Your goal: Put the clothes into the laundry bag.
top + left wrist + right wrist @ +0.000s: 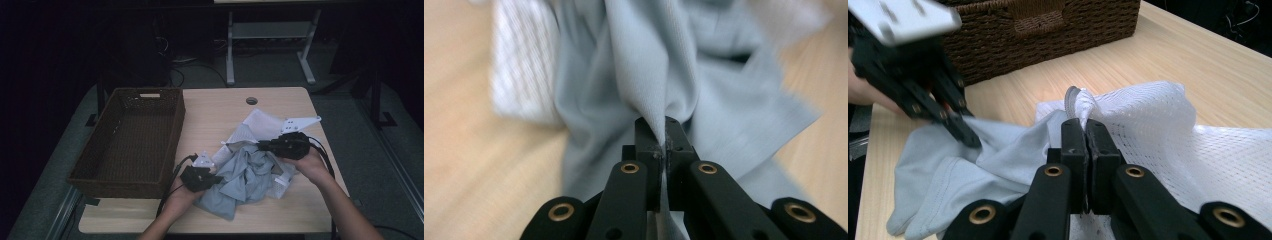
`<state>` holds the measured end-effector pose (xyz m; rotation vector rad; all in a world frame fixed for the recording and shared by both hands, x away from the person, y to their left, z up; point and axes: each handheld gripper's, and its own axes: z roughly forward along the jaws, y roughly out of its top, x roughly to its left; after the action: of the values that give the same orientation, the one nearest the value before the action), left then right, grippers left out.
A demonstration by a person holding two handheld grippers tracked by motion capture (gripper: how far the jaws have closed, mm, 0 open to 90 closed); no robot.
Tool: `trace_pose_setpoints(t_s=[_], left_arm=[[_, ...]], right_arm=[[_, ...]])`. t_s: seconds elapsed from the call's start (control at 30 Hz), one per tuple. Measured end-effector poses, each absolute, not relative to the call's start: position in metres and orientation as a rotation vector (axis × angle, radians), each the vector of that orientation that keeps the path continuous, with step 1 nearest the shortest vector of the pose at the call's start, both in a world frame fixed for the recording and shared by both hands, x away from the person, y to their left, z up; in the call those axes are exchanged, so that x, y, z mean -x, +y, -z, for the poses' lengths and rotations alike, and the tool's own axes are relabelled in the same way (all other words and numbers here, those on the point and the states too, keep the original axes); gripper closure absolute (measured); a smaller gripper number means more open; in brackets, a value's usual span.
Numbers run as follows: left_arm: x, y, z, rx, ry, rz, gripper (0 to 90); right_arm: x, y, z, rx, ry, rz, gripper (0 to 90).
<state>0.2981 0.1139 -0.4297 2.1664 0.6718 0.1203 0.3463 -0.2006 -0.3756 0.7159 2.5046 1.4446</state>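
Note:
A pale grey-blue garment (247, 176) lies crumpled on the wooden table, partly over a white mesh bag (260, 122). My left gripper (219, 178) is at the garment's left edge. In the left gripper view its jaws (663, 131) are shut on a raised fold of the garment (644, 65). My right gripper (261, 145) reaches in from the right, above the pile. In the right gripper view it (1085, 131) is shut on a bunched edge of the mesh bag (1158, 125), with the left gripper (968, 137) pinching the garment (948, 165) farther off.
A dark wicker basket (175, 135) with nothing in it stands on the left half of the table, close to my left hand. Bare tabletop (220, 107) runs behind the cloth, with a cable hole (251, 100) near the far edge. Table legs stand on the floor beyond.

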Motion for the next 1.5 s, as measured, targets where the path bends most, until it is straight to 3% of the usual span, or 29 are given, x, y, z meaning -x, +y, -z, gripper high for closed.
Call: trace_pose_setpoints(t_s=[0.17, 0.4, 0.8, 0.93, 0.97, 1.03, 1.23, 1.5], left_arm=[[-0.292, 0.123, 0.385, -1.982, 0.615, -0.177, 88.5], [-0.298, 0.110, 0.358, -1.943, 0.560, -0.203, 88.3], [-0.342, 0.023, 0.427, -2.046, 0.592, -0.141, 85.6], [-0.341, 0.022, 0.432, -2.052, 0.582, -0.124, 77.1], [-0.338, 0.025, 0.428, -2.049, 0.575, -0.116, 64.8], [-0.332, 0.030, 0.420, -2.053, 0.560, -0.114, 55.4], [-0.311, 0.051, 0.399, -2.084, 0.539, -0.100, 35.8], [-0.278, 0.077, 0.426, -2.196, 0.586, -0.030, 27.9]], right_arm=[[-0.346, -0.195, 0.375, -0.698, 2.515, -1.440, 87.3], [-0.347, -0.190, 0.371, -0.701, 2.501, -1.477, 87.4], [-0.347, -0.198, 0.364, -0.717, 2.464, -1.506, 87.4], [-0.348, -0.201, 0.366, -0.735, 2.460, -1.501, 87.4], [-0.348, -0.203, 0.367, -0.740, 2.457, -1.501, 87.3], [-0.349, -0.203, 0.367, -0.740, 2.456, -1.499, 87.3], [-0.348, -0.202, 0.366, -0.740, 2.455, -1.494, 87.3], [-0.349, -0.201, 0.367, -0.739, 2.464, -1.485, 87.3]])
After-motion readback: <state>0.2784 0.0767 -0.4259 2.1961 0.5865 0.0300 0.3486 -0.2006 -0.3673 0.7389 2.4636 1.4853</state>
